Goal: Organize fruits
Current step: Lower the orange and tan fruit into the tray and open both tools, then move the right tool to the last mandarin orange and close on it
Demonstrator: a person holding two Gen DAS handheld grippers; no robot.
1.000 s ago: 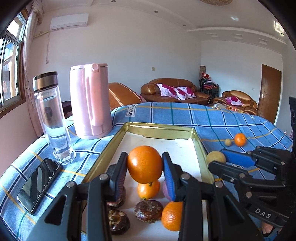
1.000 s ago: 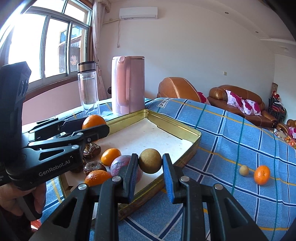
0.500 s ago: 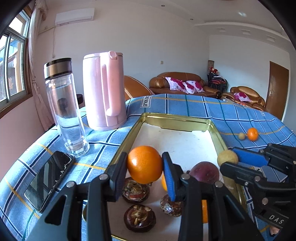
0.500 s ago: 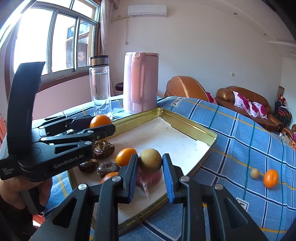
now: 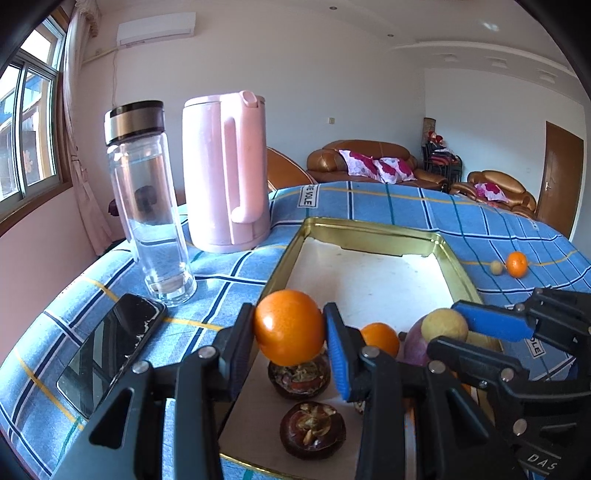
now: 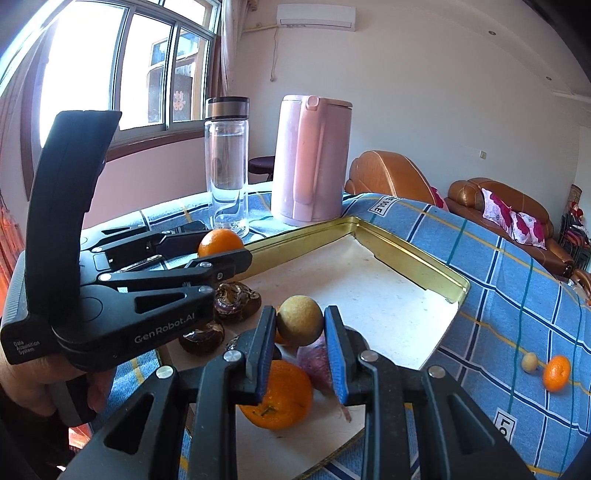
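Both hand-held grippers have shifted over the tray (image 5: 373, 230): your left (image 5: 289, 328) clamps the orange (image 5: 289, 326), right (image 6: 300, 322) the brown fruit (image 6: 300, 320).

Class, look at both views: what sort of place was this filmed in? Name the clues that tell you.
Most likely a home living room: brown leather sofas with floral cushions, a wall air conditioner, and a cloth-covered table holding a pink kettle and a fruit tray.
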